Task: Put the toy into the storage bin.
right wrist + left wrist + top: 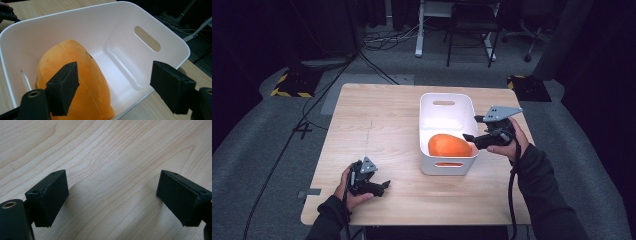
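Observation:
An orange plush toy (449, 145) lies in the near end of a white plastic bin (446, 102) on the wooden table (372, 125). My right gripper (474, 128) hovers at the bin's right rim, open, jaws pointing left over the bin with nothing between them. From the right gripper view, the plush toy (75, 82) sits below its left jaw inside the bin (125, 37), and the gripper (117, 85) stands wide apart. My left gripper (382, 187) rests low near the table's front left, open over bare wood (112, 170), its jaws spread (112, 200).
The bin has handle slots in its end walls (147, 38). Beyond the table lie cables, a desk frame (419, 30) and chair legs on grey floor. Yellow-black taped bases (292, 85) stand at the far left and far right.

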### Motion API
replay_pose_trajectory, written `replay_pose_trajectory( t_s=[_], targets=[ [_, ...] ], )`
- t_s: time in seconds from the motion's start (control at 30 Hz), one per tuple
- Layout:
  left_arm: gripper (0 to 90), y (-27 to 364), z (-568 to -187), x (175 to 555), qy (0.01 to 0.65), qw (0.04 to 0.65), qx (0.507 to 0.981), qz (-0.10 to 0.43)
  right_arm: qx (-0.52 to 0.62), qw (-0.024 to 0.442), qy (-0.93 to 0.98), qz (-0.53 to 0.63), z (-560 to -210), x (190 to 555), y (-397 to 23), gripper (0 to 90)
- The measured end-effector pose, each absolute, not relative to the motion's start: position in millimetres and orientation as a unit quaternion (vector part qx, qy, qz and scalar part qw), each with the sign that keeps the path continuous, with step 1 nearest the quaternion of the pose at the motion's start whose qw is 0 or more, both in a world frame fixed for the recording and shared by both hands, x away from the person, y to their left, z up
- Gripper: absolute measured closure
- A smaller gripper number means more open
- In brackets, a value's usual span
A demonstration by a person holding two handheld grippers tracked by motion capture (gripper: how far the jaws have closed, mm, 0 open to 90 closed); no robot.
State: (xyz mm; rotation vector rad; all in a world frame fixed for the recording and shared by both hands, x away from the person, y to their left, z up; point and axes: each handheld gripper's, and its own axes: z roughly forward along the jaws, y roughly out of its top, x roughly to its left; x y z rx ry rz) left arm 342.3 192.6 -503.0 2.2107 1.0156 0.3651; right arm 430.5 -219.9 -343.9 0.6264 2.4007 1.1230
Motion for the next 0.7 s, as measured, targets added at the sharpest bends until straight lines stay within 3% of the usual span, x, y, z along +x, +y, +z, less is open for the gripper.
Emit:
replay_pose_trajectory(
  t_s=[0.7],
  targets=[
    [10.8, 192.6, -502.9, 342.4, 0.389, 0.334, 0.847, 0.139, 0.257, 0.242, 0.833, 0.427, -334.9, 427.9, -243.8, 23.3]
  ],
)
